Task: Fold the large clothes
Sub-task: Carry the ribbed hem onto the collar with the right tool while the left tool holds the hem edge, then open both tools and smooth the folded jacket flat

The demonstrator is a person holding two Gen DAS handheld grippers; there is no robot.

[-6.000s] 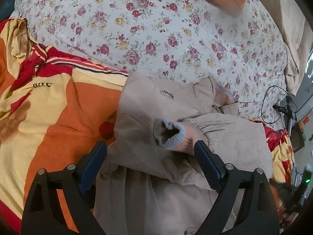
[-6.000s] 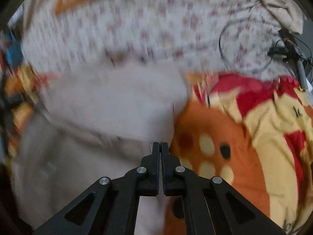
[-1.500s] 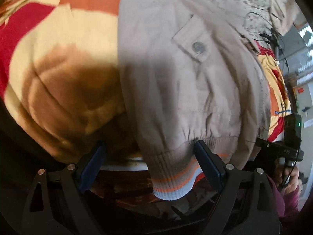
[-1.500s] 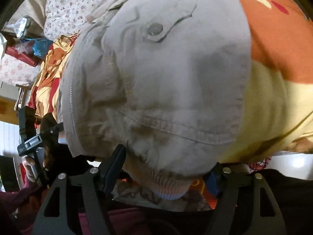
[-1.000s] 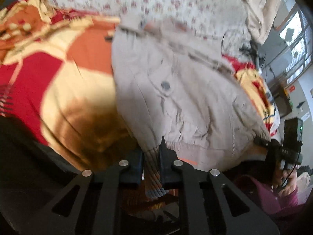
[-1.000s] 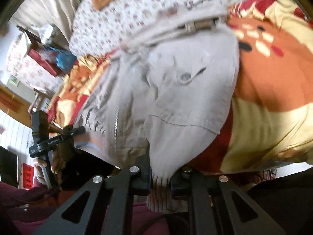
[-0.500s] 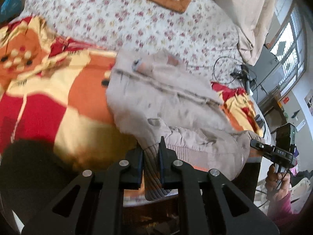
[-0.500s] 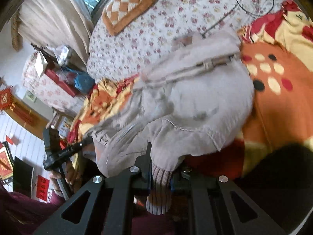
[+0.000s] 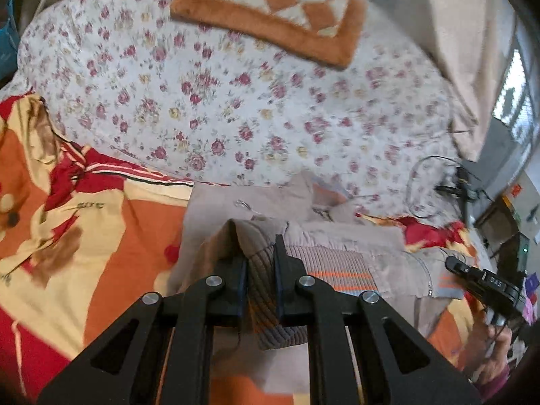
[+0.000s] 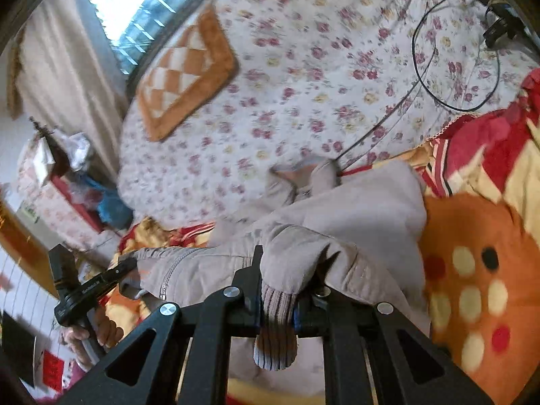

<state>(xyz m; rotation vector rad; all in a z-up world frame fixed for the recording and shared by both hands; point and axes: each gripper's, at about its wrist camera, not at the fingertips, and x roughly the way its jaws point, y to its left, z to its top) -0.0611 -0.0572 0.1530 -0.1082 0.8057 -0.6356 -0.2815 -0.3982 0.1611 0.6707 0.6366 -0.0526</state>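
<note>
A beige jacket (image 9: 216, 209) with a ribbed, orange-striped hem lies on the bed, its lower half doubled up over its upper half. My left gripper (image 9: 259, 263) is shut on the ribbed hem (image 9: 270, 310) at the jacket's left corner. My right gripper (image 10: 276, 290) is shut on the ribbed hem (image 10: 275, 337) at the right corner; the jacket (image 10: 371, 202) bunches over its fingers. Both hold the hem above the jacket's chest, near the collar (image 9: 320, 195). The other gripper shows at each view's edge.
The jacket lies on an orange, red and yellow blanket (image 9: 101, 236). Beyond it lie a floral quilt (image 9: 236, 101), a checked orange cushion (image 9: 270, 10) and a black cable with a charger (image 10: 455, 67). Curtains and a window stand behind.
Both grippers closed on the hem at the bed's front edge, then lifted it and carried it forward over the jacket. The jacket's lower half now lies folded over its upper half.
</note>
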